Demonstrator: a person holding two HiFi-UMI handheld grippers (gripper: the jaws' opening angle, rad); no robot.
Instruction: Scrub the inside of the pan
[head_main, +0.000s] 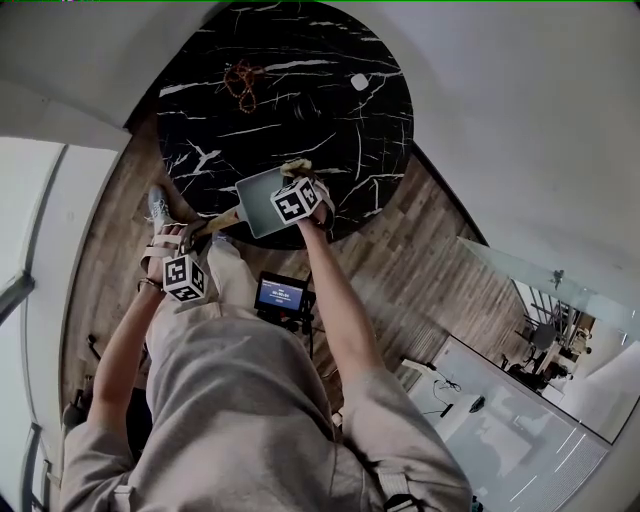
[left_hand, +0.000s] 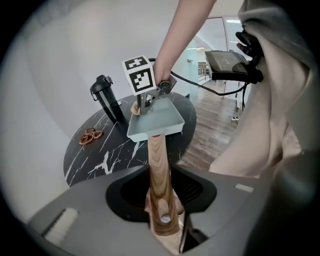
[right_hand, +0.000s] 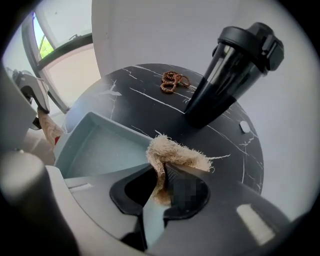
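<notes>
A pale blue square pan with a wooden handle is held over the near edge of a round black marble table. My left gripper is shut on the end of that handle, at the lower left in the head view. My right gripper is shut on a frayed tan scrub pad. It holds the pad at the pan's far rim. The pan's inside looks bare and pale.
A tall black bottle stands on the table behind the pan. A string of brown beads lies farther back, and a small white disc to the right. A small screen hangs at the person's waist. Wood floor surrounds the table.
</notes>
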